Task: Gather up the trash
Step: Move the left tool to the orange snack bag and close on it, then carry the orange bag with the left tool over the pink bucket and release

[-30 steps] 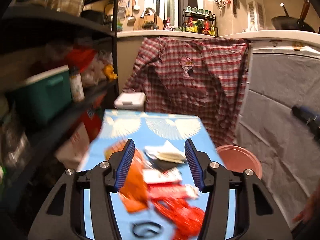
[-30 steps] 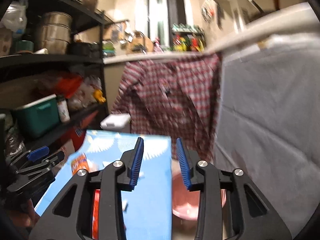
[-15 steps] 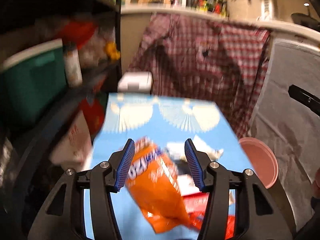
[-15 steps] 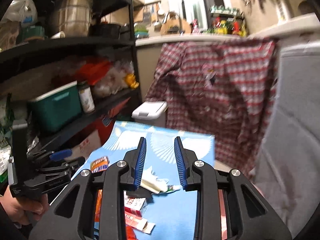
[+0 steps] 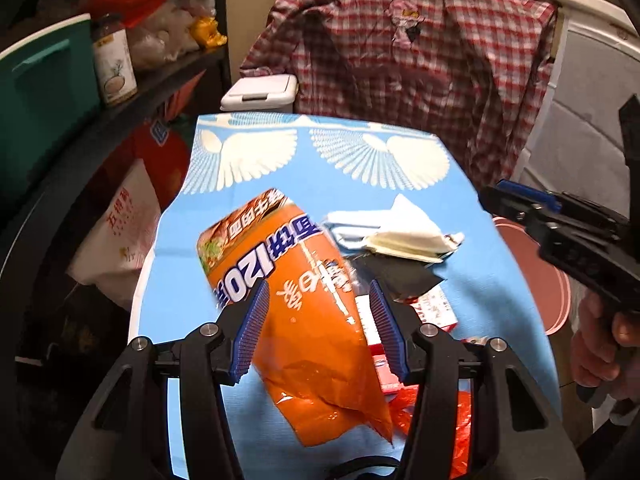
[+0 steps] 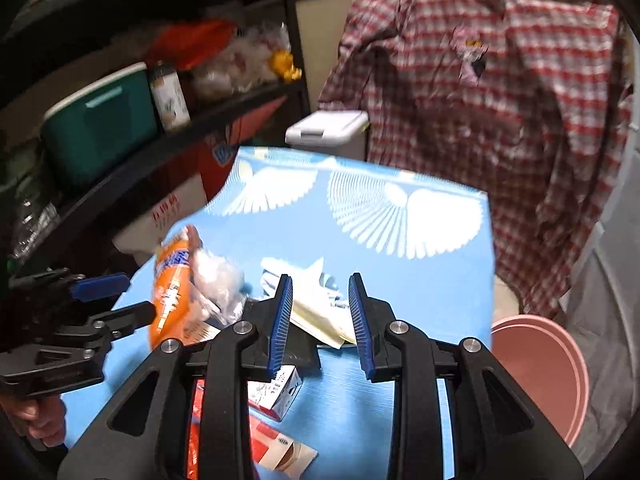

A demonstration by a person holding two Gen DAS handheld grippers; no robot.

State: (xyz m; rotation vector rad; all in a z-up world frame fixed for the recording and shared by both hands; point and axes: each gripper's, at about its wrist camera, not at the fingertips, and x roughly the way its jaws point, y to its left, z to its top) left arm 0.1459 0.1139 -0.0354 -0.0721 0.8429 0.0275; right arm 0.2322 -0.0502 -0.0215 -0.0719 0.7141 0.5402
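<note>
A small table covered in a blue cloth with two white fan shapes holds a loose pile of litter. The far half of the cloth, up to its far edge, lies bare. A black shelf unit stands close along the left edge, and a pink basin sits low beside the right edge. A white lidded bin stands just past the far edge, before a hanging red plaid shirt.

The left gripper is open, its blue pads on either side of one orange snack bag near the left edge, not pressing it. The right gripper is part open and empty, above one crumpled white tissue at the tabletop's middle. One black scrap, one small red and white carton and red wrappers lie toward the near edge; the wrappers are too tangled to count.
</note>
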